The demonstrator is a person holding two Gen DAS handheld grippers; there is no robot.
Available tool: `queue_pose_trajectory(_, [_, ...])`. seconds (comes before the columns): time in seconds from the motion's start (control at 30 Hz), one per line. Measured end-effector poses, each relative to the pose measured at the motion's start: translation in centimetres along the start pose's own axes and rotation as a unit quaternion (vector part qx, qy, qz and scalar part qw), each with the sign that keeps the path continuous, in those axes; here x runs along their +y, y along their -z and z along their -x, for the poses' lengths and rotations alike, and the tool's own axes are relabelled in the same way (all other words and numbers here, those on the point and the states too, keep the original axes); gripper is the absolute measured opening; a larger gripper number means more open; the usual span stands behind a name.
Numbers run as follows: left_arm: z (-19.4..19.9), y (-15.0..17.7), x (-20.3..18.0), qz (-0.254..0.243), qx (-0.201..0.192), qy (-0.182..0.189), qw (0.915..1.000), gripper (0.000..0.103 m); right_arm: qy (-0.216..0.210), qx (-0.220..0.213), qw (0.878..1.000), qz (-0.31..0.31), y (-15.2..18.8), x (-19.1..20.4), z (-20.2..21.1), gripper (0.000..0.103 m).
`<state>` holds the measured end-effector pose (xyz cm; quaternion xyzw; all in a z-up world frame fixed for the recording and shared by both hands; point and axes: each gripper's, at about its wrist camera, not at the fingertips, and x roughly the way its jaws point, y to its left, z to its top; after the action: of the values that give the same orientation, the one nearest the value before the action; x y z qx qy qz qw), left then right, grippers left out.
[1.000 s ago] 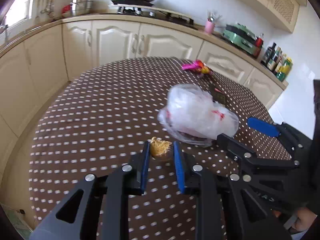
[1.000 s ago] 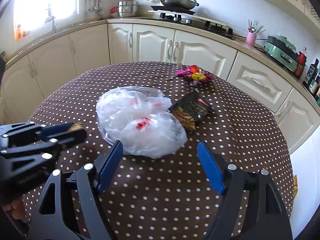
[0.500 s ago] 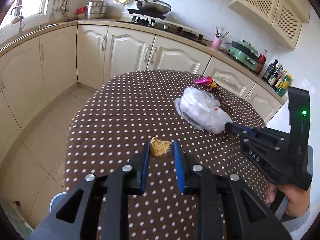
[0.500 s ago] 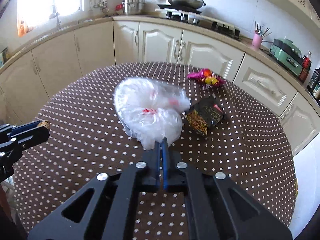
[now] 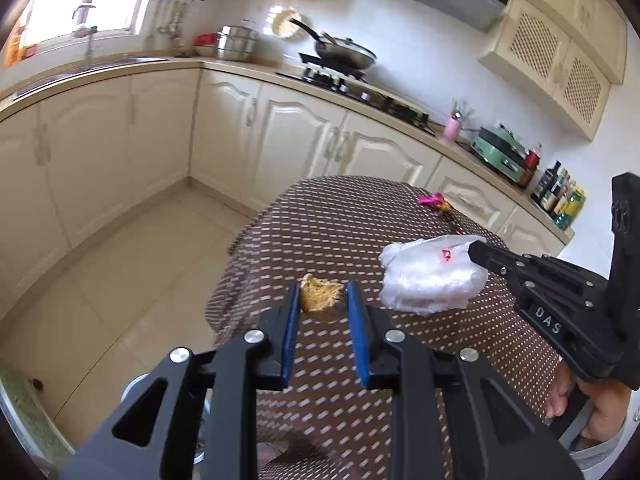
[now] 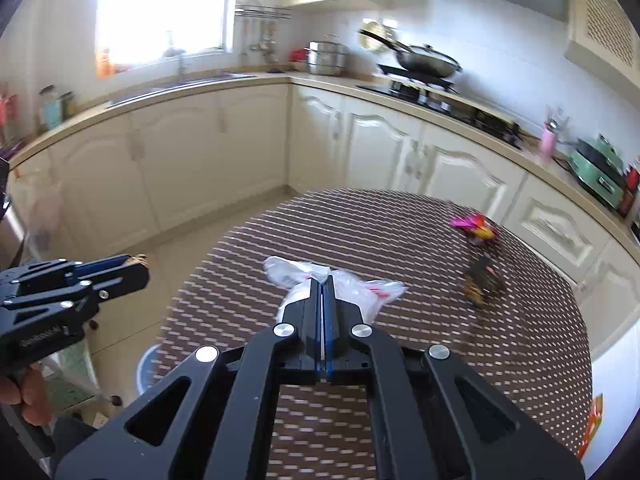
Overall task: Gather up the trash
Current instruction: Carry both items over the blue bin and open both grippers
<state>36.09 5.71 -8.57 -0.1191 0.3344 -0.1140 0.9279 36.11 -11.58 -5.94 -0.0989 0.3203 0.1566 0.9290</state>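
My left gripper (image 5: 322, 291) is shut on a small yellow-brown scrap (image 5: 320, 299), held above the edge of the brown dotted table (image 5: 340, 220). My right gripper (image 6: 325, 280) is shut on a crumpled clear plastic bag (image 6: 352, 290) with red print, which hangs off the table. In the left wrist view the bag (image 5: 430, 276) dangles from the right gripper (image 5: 475, 249). The right wrist view shows the left gripper (image 6: 134, 266) at far left with the scrap (image 6: 140, 258) at its tips. A pink wrapper (image 6: 474, 226) and a dark snack packet (image 6: 482, 280) lie on the table (image 6: 400, 240).
A round pale-blue container (image 6: 146, 364) stands on the tiled floor by the table's near-left edge. Cream cabinets and a counter with a stove and pots run behind the table. A person's hand (image 5: 600, 420) holds the right gripper's handle.
The right gripper shut on the plastic bag and lifted it off the table. Both grippers pulled back and rose, the left one carrying the scrap along.
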Motion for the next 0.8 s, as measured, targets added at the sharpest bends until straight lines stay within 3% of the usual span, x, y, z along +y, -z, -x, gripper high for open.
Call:
queue_pose_trajectory(0.23, [4.9, 1.5, 5.4, 0.034, -0.023, -0.037, 0.9985, 0.023, -0.067, -0.009, 0.997, 0.037, -1.4, 8.4, 0.1, 0.0])
queue_pose_trajectory(0.47, [7.8, 4.1, 12.9, 0.082, -0.016, -0.079, 0.9933, 0.023, -0.129, 0.017, 0.989, 0.066, -0.7, 16.2, -2.7, 0.0])
queue_pose_trajectory(0.8, [4.7, 9.9, 21.2, 0.14, 0.042, -0.107, 0.9835, 0.023, -0.163, 0.115, 0.977, 0.082, 4.4, 23.9, -10.8, 0.0])
